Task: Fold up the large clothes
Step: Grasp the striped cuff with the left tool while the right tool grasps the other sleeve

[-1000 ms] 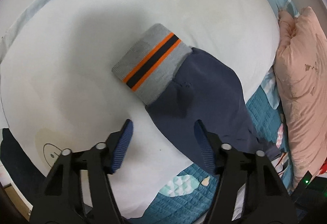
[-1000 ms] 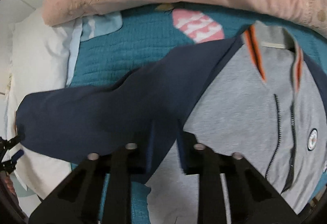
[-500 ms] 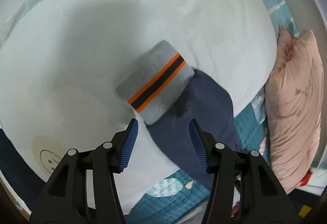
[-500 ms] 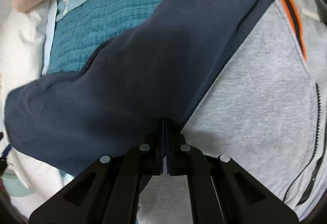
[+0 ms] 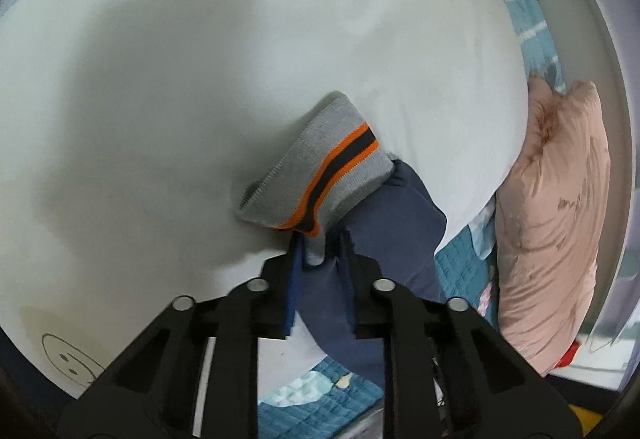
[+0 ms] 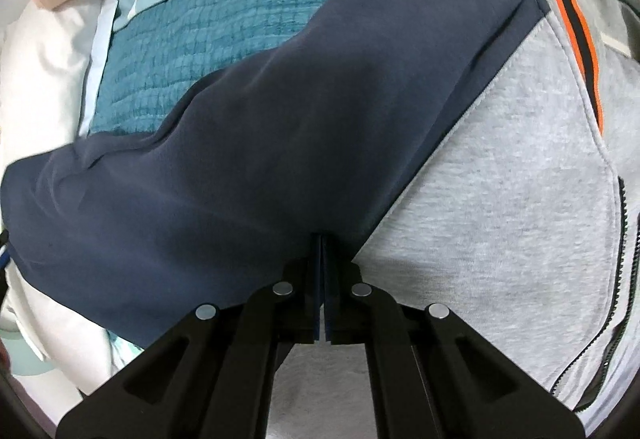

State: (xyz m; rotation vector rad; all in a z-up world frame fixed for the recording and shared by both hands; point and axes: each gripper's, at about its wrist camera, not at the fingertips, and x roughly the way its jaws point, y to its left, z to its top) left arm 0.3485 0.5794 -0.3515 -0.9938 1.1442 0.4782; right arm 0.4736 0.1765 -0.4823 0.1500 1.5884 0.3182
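Sleeve cuff [image 5: 320,175] hides left tongs' [image 5: 322,255] closing tips; right tongs [image 6: 322,259] pinch navy sleeve [image 6: 240,159].

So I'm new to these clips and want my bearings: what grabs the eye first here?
In the left wrist view, the grey cuff with orange and navy stripes stands out against the white pillow, with the left hand-held gripper closing on the sleeve end just below it. In the right wrist view, the broad navy sleeve runs across the teal quilt, the right hand-held gripper shut at its seam with the grey jacket front.
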